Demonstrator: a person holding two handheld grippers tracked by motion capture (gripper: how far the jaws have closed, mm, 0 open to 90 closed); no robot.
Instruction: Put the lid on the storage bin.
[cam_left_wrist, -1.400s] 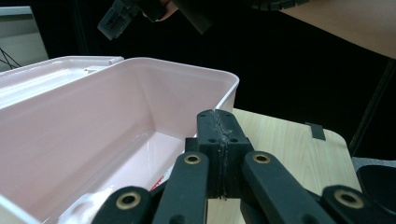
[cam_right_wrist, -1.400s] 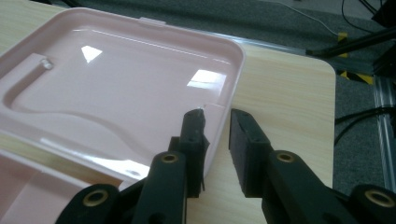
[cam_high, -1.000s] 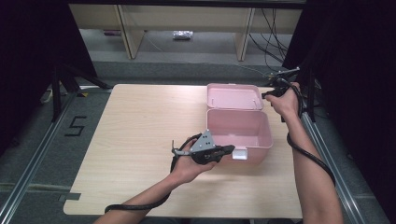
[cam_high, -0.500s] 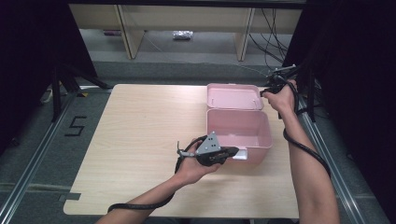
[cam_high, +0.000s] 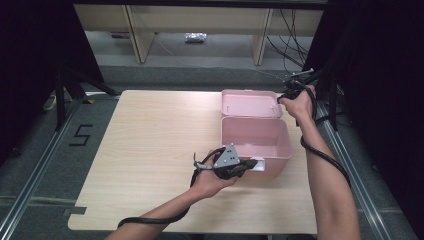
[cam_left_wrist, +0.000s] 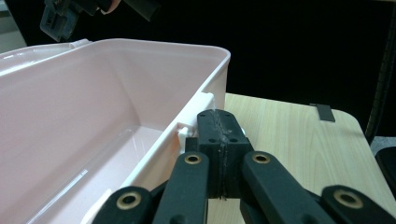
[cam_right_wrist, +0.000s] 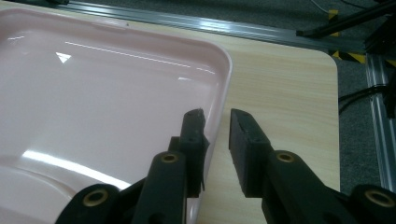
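Pink box (cam_high: 255, 137) is sitting open at the table's (cam_high: 150, 150) right side, lid (cam_high: 250, 104) lying flat behind. We are keeping left gripper (cam_high: 250, 165) closed beside its front latch (cam_left_wrist: 198, 114); right gripper's (cam_right_wrist: 215, 140) jaws, just opening, are straddling the lid's rim untouched.

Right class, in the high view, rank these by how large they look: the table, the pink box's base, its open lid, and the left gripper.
1. table
2. pink box's base
3. open lid, foreshortened farther back, so unsure against the base
4. left gripper
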